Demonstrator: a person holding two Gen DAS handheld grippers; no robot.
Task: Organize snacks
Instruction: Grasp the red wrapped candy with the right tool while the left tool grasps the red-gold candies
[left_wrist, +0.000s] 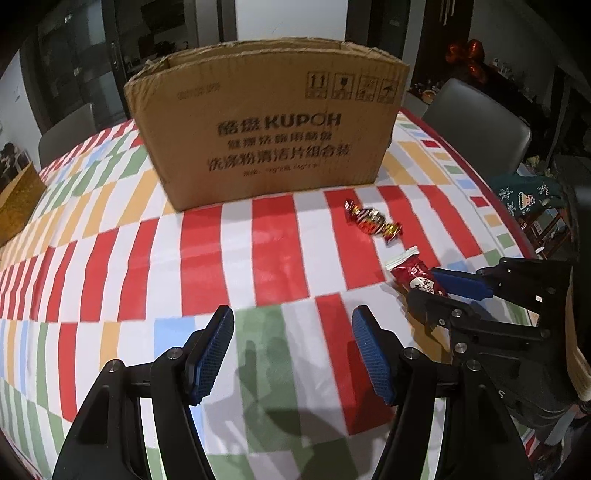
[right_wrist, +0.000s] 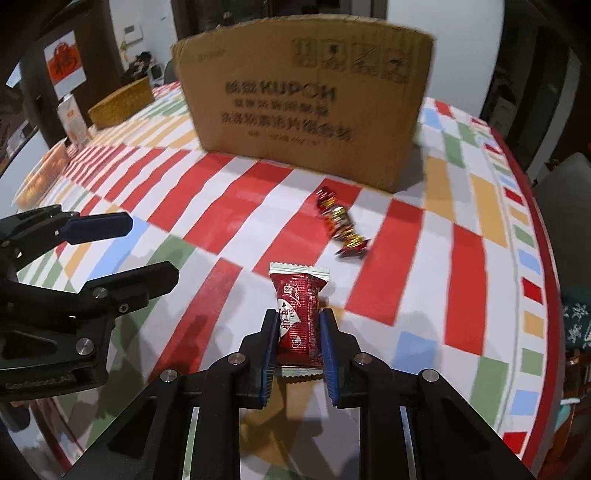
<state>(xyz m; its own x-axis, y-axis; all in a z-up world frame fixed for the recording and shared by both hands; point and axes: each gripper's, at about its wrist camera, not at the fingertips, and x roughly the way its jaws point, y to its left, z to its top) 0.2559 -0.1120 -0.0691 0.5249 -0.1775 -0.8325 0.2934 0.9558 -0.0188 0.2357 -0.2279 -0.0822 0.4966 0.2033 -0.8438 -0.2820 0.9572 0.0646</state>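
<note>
Right gripper jaws clamp the red snack packet lying on the counter; left gripper jaws spread, empty. Twist-wrapped candy waits near the cardboard box. Pick step; next likely lift, carry over box rim, release.

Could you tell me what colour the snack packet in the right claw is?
Red with white sealed ends, the snack packet shows best in the right wrist view.

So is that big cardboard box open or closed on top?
Open. The cardboard box stands upright on the table, its top flaps up and its far wall's inner side visible. Its contents are hidden.
</note>
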